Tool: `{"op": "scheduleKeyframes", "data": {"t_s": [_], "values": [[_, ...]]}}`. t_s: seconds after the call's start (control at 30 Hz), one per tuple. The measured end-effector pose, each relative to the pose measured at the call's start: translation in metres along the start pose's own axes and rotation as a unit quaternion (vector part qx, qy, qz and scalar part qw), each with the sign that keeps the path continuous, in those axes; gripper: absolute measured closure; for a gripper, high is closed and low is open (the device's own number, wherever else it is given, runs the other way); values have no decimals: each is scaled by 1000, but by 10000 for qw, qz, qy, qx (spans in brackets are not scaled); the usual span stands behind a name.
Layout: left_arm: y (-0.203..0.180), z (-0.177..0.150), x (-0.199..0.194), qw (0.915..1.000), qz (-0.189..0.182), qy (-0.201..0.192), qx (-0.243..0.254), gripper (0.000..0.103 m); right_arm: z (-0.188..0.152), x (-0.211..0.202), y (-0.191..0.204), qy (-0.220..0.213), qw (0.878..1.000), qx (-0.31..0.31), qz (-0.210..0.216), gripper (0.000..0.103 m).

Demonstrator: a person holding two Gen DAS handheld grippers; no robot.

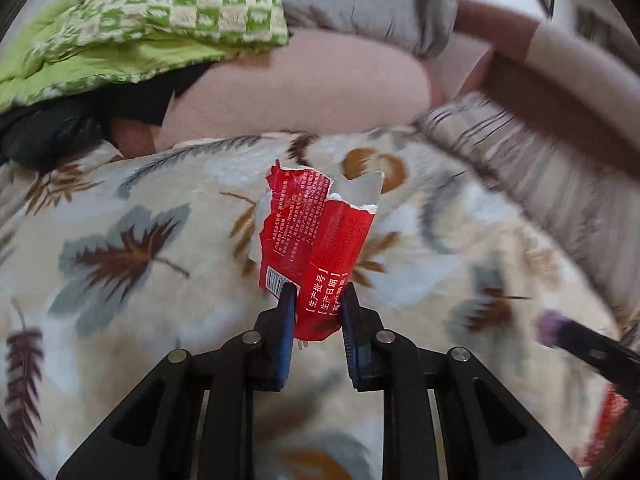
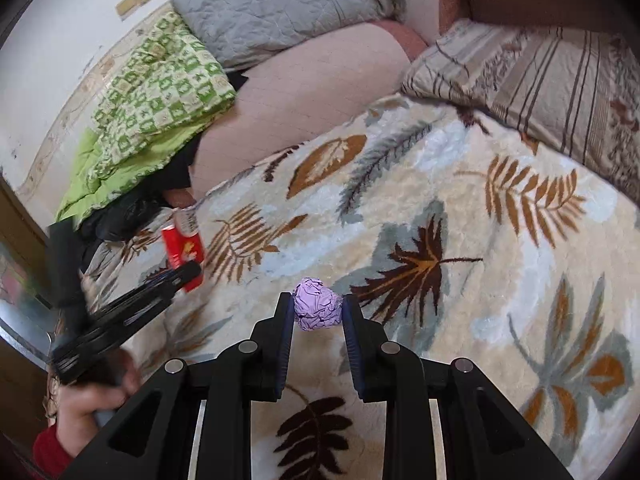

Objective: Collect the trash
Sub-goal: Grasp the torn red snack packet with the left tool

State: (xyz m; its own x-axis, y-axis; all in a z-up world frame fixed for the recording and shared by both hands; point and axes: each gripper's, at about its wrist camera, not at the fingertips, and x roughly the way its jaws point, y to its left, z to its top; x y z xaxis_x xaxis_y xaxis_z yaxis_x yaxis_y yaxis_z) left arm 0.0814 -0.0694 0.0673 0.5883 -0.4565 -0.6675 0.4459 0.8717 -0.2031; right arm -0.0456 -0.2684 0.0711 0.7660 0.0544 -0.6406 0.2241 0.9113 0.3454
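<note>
The left tongs (image 1: 318,300) are closed on the lower end of a torn red wrapper (image 1: 316,240). The wrapper stands up between the two blue pads (image 1: 286,340), its ripped top edge showing a silver-white lining, with white printed text and a barcode on the red face. It is held above a fleece blanket (image 1: 140,208) printed with brown and grey leaves.

The right tongs (image 2: 316,306) are closed to a narrow gap on a crumpled ball of purple paper (image 2: 317,307). Both pads touch the ball, one on each side. The ball sits at the tips of the tongs, over the same leaf-print blanket on the bed.

In the right wrist view, the left tongs (image 2: 182,274) appear at the left edge, blurred, with the red wrapper (image 2: 184,248) in their grip and the person's hand (image 2: 100,400) below. In the left wrist view, the purple ball (image 1: 550,326) shows at the right edge, blurred.

Beyond the blanket lie a pink bolster (image 2: 312,92), a green checked quilt (image 2: 160,80), a grey quilted cushion (image 2: 280,4) and a striped pillow (image 2: 540,76). A black item (image 2: 120,216) lies under the edge of the green quilt; what it is cannot be told.
</note>
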Motion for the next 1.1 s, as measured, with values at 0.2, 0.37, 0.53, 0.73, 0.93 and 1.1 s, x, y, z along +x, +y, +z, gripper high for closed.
{"op": "scheduleKeyframes", "data": {"t_s": [0.2,0.37,0.53,0.73,0.93,1.1], "values": [[-23,-39,-79,9986,-420,-295,-133,82,-31,-40,14,-170,9988,-458,-56,77],[-48,-92,-125,9988,-228,-438,-65,82,-68,-73,18,-217,9970,-724,-162,77],[-67,-132,-141,9988,-33,-496,48,82,-90,-93,15,-247,9968,-755,-129,77],[-85,-148,-138,9954,362,-718,518,82,-94,-88,21,-231,9949,-950,-258,77],[-85,-148,-126,9929,632,-733,699,82,-94,-81,21,-188,9946,-964,-345,77],[-78,-145,-119,9920,770,-725,686,82,-93,-77,19,-134,9951,-907,-367,77]]}}
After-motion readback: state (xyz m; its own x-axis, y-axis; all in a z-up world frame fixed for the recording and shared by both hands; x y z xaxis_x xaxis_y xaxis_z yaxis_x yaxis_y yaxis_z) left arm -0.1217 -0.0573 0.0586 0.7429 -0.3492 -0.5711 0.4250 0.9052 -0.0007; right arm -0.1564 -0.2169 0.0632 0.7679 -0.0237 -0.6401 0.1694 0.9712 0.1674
